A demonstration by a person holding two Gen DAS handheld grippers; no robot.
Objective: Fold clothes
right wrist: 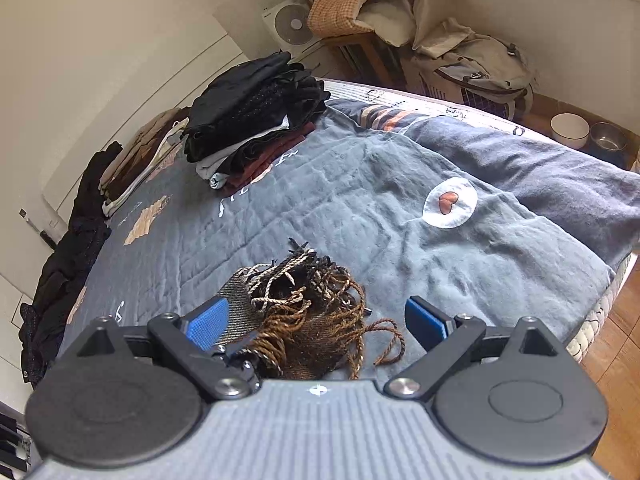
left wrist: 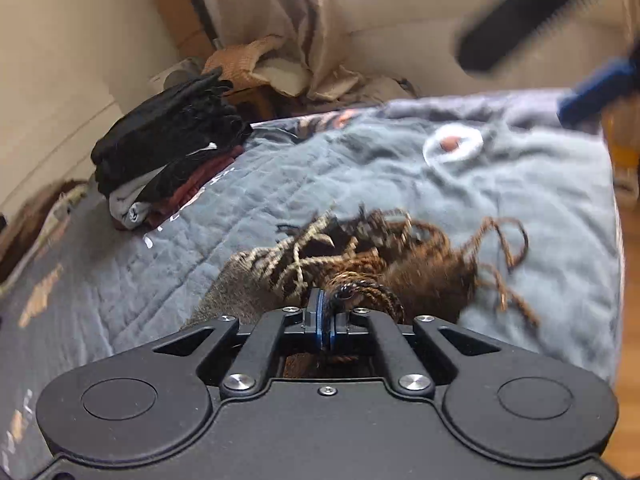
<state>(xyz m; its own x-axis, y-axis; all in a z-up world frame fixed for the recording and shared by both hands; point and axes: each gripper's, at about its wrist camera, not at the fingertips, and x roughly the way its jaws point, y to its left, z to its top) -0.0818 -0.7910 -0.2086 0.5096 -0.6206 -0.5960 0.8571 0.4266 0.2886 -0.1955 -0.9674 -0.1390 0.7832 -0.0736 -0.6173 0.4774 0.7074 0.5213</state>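
Observation:
A brown and grey knitted scarf with long twisted tassels lies bunched on the grey bedspread. My left gripper is shut on a bundle of its tassels, with cords pinched between the blue pads. In the right wrist view the scarf sits just below my right gripper, which is open, its blue pads wide apart on either side of the tassels and not touching them. The left wrist view shows the right gripper blurred at the top right, with one blue pad visible.
A stack of folded dark clothes stands at the bed's far left. A second folded pile and loose black garments lie along the left edge. Beyond the bed are a fan, a backpack and bowls. Wooden floor is on the right.

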